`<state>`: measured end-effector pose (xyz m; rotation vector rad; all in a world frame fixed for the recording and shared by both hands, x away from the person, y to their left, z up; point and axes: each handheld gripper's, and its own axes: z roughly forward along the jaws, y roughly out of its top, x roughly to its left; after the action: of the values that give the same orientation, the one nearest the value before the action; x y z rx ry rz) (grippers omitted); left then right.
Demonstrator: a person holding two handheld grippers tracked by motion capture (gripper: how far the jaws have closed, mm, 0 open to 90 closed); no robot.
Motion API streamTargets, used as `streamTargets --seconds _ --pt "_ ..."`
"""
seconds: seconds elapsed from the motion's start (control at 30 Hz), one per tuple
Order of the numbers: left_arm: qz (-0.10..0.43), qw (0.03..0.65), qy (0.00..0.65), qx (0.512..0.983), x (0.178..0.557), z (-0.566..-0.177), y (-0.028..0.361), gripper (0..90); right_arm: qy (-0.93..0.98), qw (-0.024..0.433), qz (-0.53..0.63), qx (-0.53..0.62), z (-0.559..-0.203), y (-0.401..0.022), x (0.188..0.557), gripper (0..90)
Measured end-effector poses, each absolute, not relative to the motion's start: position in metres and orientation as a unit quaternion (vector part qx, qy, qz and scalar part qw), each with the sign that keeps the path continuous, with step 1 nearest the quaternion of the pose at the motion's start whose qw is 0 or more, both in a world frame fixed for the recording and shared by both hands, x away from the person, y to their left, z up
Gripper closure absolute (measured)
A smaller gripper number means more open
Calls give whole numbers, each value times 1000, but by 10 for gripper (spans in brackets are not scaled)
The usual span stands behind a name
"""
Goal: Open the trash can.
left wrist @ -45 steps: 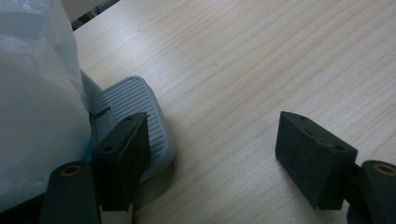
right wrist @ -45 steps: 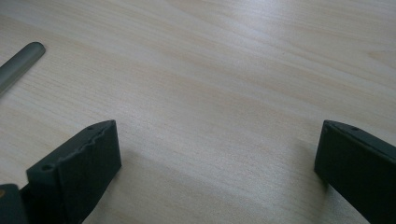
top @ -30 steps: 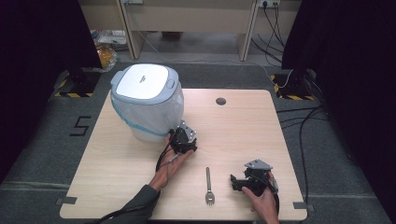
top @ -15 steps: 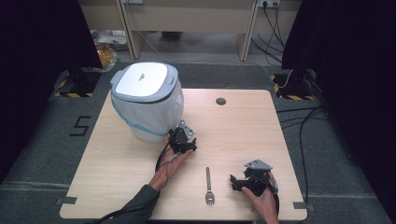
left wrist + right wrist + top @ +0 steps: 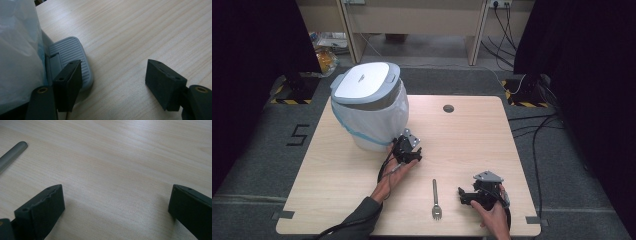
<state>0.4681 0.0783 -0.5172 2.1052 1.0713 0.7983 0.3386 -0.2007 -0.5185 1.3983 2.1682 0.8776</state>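
Observation:
A pedal bin (image 5: 371, 117) with a grey-blue lid and a white liner bag stands at the table's back left. My left gripper (image 5: 404, 150) hovers at the bin's front foot. In the left gripper view it (image 5: 113, 75) is open and holds nothing, and its left jaw hangs just over the bin's ribbed grey pedal (image 5: 71, 56), beside the bag (image 5: 17, 50). A metal fork (image 5: 435, 199) lies near the front edge, tines toward the person. My right gripper (image 5: 464, 195) rests just right of the fork. It (image 5: 115, 195) is open over bare wood, with the fork's handle tip (image 5: 12, 153) at upper left.
The light wooden table (image 5: 472, 145) has a round cable hole (image 5: 448, 108) at the back. Cables trail over the floor to the right (image 5: 532, 125). Dark curtains stand on both sides. A shelf with bags sits behind the bin (image 5: 324, 52).
The left gripper has dipped very slightly by the bin's foot. The right gripper and the fork have stayed put.

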Motion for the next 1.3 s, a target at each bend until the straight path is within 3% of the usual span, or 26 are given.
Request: streamTargets --seconds 1.3 --pt "280 337 424 793 471 -519 85 328 778 205 316 502 -519 -200 338 5"
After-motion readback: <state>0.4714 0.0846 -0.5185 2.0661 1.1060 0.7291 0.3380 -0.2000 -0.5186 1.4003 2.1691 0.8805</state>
